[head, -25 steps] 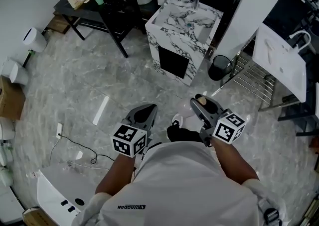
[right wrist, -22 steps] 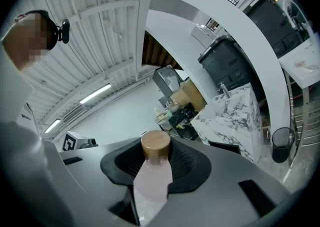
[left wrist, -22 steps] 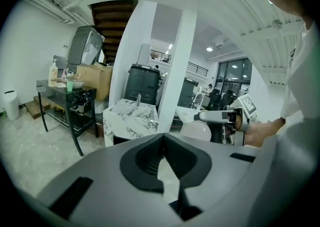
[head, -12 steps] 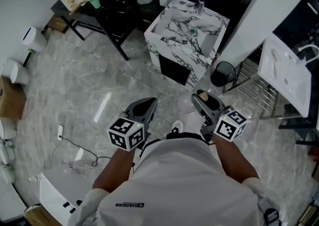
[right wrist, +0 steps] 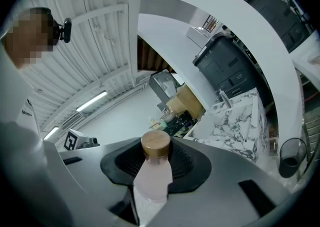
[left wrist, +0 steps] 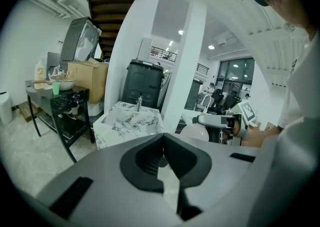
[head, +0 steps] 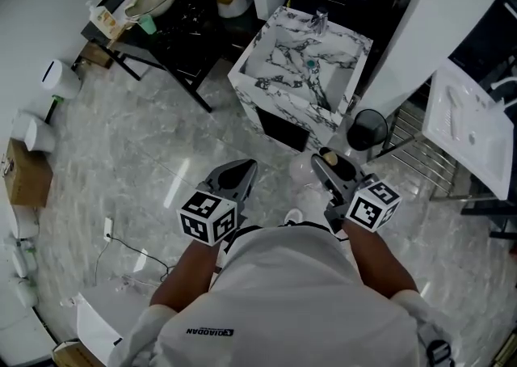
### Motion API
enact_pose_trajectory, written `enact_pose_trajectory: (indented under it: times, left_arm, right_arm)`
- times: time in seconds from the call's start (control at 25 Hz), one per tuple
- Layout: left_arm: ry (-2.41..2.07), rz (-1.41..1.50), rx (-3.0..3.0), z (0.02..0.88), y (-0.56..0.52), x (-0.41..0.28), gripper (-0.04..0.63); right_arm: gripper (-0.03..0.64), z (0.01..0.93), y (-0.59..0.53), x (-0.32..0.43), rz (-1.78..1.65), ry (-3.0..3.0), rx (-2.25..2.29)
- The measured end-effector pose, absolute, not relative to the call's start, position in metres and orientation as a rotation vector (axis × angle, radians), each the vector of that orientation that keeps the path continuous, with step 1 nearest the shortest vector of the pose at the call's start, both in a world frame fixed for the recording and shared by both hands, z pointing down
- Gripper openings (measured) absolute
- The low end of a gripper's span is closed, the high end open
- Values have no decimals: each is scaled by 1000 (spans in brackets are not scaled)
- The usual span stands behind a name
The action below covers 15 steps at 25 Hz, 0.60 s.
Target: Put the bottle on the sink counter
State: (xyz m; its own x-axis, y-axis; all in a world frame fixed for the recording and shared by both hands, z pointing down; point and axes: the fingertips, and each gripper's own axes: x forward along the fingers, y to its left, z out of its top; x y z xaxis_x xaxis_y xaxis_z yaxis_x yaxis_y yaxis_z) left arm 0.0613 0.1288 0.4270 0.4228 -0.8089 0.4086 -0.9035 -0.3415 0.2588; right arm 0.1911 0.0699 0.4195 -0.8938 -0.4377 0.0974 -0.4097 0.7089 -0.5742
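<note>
Carrying seems to be the reason for this grip: the right hand-held gripper (right wrist: 156, 157) is closed around the bottle (right wrist: 153, 177). Its black ribbed pads press on the upper part of the body, just below the cap, so the bottle lies along the jaws with the cap pointing forward. The bottle therefore hangs in the air above the floor (head: 121, 155), in front of the person, and is not yet at the sink desk (head: 346, 66), which stands ahead and apart from it. I judge that a hold so high leaves the bottom free, which helps for setting it down later.

The left hand-held gripper (left wrist: 162, 143) has its jaw tips together and nothing between them; it is only held beside the other one.

The bottle has a pale pink, cloudy body, probably plastic, and a flat round cap in a wood colour. The sink desk is a white block with dark veins like marble, with a sunken basin, a small metal tap (head: 321, 18) at the back and a dark opening in the front. The floor is grey, glossy and stone-like.
</note>
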Motion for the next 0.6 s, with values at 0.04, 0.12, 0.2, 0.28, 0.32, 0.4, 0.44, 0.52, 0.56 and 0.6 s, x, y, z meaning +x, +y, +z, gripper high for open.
enact_pose_trajectory:
  times: [0.04, 0.12, 0.2, 0.28, 0.32, 0.4, 0.44, 0.52, 0.56, 0.6]
  left_arm:
    - [-1446, 284, 2242, 426, 122, 64, 14]
    - [-1435, 282, 2250, 425, 112, 67, 14]
    - [-1429, 282, 2255, 426, 106, 69, 14]
    - [-1430, 280, 2252, 428, 99, 69, 14]
    - [-1433, 280, 2249, 429, 95, 69, 14]
    - [-1436, 284, 2248, 431, 89, 68, 14]
    - [-1435, 286, 2250, 431, 87, 69, 14]
    - [-1433, 291, 2256, 431, 82, 69, 14]
    - [-1433, 291, 2257, 431, 79, 70, 14]
    - [-1432, 288, 2258, 431, 75, 70, 14]
  right_arm:
    - [158, 421, 64, 194, -947, 2858, -718]
    - [158, 423, 57, 198, -953, 2853, -733]
    - [158, 425, 52, 200, -956, 2853, -743]
    - [158, 427, 47, 202, -959, 2854, -751]
    - [158, 427, 44, 203, -960, 2856, -753]
    - [158, 428, 38, 203, -960, 2863, -757]
    - [158, 427, 36, 203, -960, 2864, -759]
    - [158, 426, 32, 203, -960, 2858, -763]
    - [158, 426, 30, 204, -959, 2854, -765]
    - [158, 425, 28, 205, -957, 2852, -766]
